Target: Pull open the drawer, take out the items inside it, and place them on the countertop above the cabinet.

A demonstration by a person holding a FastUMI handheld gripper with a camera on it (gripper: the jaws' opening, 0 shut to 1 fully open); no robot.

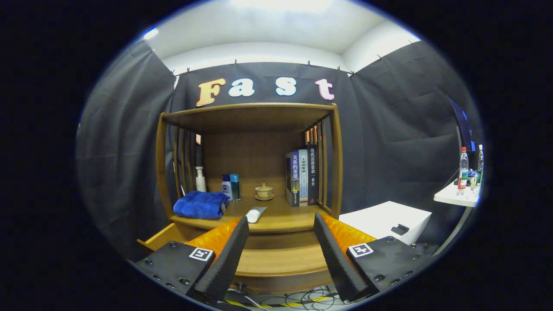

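The black-and-orange gripper [281, 224] hangs open — nothing between its fingers. Beyond them lies a white tube [255, 214] on the wooden countertop [289, 218], a folded blue towel [201, 204] to its left. The wooden drawer [281, 259] stands pulled out below.

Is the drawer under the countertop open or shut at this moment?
Open: the drawer juts forward from the cabinet below the countertop, its corner left of the gripper, whose spread fingers hold nothing. Its contents cannot be told.
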